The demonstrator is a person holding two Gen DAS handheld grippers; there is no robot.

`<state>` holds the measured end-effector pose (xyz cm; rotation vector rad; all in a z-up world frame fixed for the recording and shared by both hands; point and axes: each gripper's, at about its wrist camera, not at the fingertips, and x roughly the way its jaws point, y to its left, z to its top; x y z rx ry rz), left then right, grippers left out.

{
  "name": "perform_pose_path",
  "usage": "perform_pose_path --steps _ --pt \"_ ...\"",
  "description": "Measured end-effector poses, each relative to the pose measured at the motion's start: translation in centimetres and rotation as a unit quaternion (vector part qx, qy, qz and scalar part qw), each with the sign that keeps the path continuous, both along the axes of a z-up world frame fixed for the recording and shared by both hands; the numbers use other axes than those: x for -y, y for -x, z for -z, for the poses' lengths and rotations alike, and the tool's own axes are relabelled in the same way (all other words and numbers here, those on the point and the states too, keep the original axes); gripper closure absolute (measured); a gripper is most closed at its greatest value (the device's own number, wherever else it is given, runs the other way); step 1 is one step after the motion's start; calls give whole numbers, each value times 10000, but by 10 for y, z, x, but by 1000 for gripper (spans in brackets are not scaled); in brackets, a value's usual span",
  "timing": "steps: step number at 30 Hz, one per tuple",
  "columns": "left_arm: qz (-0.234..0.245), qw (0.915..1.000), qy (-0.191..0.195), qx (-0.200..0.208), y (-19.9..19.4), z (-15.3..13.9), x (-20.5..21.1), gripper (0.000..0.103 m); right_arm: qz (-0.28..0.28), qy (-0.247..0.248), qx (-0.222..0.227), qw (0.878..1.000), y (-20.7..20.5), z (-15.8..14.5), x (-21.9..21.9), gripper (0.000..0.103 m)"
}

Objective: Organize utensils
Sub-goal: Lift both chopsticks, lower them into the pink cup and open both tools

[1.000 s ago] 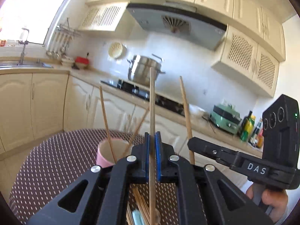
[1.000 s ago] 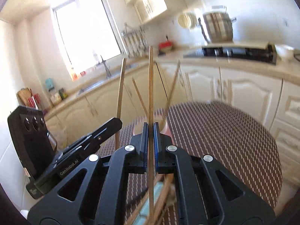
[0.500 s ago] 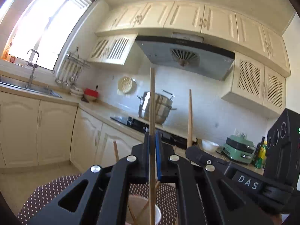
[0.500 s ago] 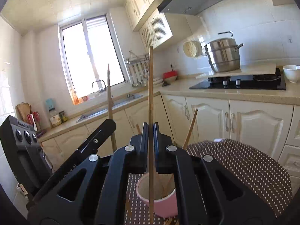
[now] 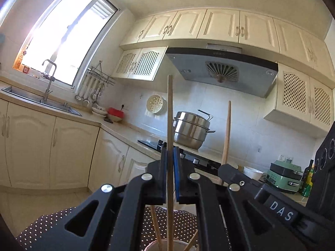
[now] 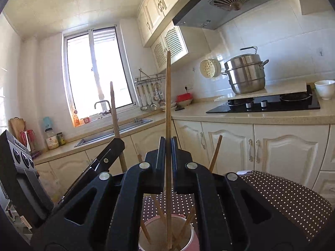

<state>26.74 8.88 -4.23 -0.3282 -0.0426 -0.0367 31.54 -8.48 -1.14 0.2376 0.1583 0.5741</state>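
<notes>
My left gripper [image 5: 170, 154] is shut on an upright wooden chopstick [image 5: 170, 113], whose lower end reaches down into the cup [image 5: 165, 245] at the bottom edge. My right gripper [image 6: 168, 146] is shut on a second upright chopstick [image 6: 168, 96], its tip inside the pink cup [image 6: 188, 238], which holds several other chopsticks. The two grippers stand close together side by side over the cup. The right gripper [image 5: 224, 170] shows in the left wrist view with its chopstick [image 5: 227, 129]. In the right wrist view the left gripper [image 6: 117, 146] shows with its chopstick [image 6: 114, 113].
The cup stands on a round table with a brown dotted cloth [image 6: 282, 194]. Behind are cream kitchen cabinets, a sink [image 5: 41, 101] under the window, a black hob [image 6: 263, 104] with a steel steamer pot [image 6: 245, 75], a white bowl [image 6: 324, 89] and a green appliance [image 5: 284, 176].
Both views have tilted upward from the table to the kitchen wall. The cup has slid to the bottom of both frames, under the grippers. Each gripper still holds its chopstick.
</notes>
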Motion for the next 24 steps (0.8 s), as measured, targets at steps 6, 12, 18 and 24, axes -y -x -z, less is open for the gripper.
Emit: perform_pose_path --steps 6,12,18,24 --pt "23 9997 -28 -245 5 11 -4 97 -23 123 -145 9998 9 12 3 97" --pt "72 9985 -53 -533 25 19 -9 97 -5 181 -215 9996 33 17 14 97" --pt "29 9980 -60 -634 51 23 -13 97 125 171 -422 9989 49 28 26 97" --pt "96 9965 -27 -835 64 32 -12 97 176 173 -626 9977 60 37 29 97"
